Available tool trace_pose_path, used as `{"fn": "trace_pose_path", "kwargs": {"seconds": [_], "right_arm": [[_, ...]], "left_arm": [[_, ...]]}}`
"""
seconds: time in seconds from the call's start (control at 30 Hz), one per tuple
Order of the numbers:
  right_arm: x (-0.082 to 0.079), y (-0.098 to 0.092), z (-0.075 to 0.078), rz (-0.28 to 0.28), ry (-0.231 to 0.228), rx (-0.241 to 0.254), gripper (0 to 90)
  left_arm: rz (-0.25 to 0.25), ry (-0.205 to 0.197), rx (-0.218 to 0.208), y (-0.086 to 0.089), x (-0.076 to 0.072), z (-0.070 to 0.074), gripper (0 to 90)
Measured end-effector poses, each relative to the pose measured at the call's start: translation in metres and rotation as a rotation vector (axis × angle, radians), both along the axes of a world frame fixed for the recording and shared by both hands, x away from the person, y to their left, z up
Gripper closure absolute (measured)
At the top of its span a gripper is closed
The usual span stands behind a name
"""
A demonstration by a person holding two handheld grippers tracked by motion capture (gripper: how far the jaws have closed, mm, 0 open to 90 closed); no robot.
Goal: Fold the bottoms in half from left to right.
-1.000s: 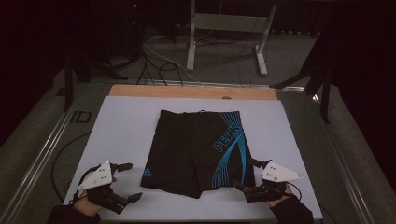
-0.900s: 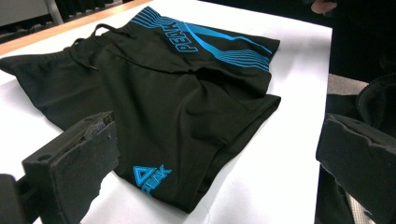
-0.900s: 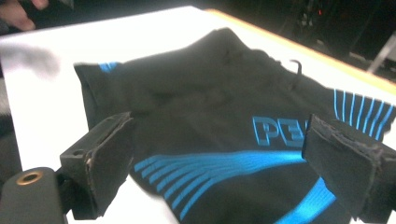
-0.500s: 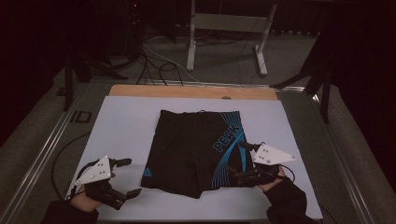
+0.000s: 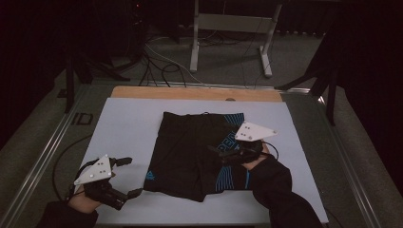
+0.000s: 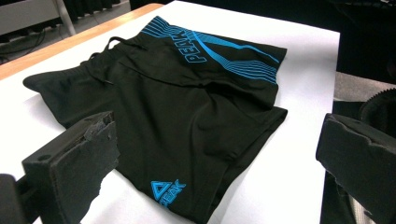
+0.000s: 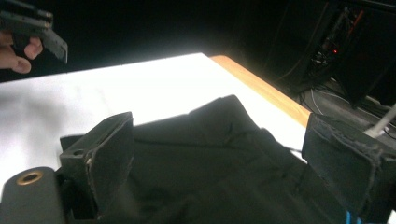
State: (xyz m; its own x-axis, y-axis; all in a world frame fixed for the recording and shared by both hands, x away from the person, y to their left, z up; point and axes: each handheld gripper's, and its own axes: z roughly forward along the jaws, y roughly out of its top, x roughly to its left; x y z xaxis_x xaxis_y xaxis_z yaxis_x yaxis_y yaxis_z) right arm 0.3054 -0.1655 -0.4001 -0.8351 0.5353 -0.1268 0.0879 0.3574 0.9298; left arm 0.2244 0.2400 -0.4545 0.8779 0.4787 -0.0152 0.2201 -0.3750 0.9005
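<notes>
Shorts (image 5: 197, 154): black with blue stripes, flat on the white bench (image 5: 123, 123).
Right gripper (image 5: 223, 153): above the shorts, jaws apart.
Left gripper (image 5: 127, 176): beside the shorts, jaws apart, nothing held.

Black claws on both sides, each with thick, blocky jaws whose foam-like pads look chipped and rough at the edges. The left claw (image 5: 124, 176) wears a pale grey three-cornered plate dotted with small dark screws, and a thin black cable loops off behind it. The right claw (image 5: 216, 153) carries the same plate. Dark long sleeves (image 5: 273, 183) cover both forearms.
</notes>
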Motion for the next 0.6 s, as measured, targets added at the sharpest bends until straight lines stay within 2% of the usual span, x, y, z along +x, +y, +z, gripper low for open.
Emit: {"fn": "trace_pose_path", "kwargs": {"seconds": [0.33, 0.4, 0.5, 0.6], "right_arm": [[0.027, 0.028, 0.008, 0.013, 0.005, 0.003, 9.4], [0.036, 0.037, 0.009, 0.021, -0.002, 0.005, 9.4], [0.042, 0.043, 0.009, 0.02, 0.003, 0.003, 9.4], [0.054, 0.056, 0.008, 0.014, 0.011, 0.007, 9.4]], "left_arm": [[0.024, 0.009, 0.011, 0.0, 0.003, 0.006, 0.2], [0.038, 0.009, 0.029, -0.002, 0.004, 0.006, 0.2], [0.042, 0.014, 0.035, -0.003, 0.004, 0.007, 0.2], [0.065, 0.017, 0.043, -0.004, 0.005, 0.008, 0.2]]}}
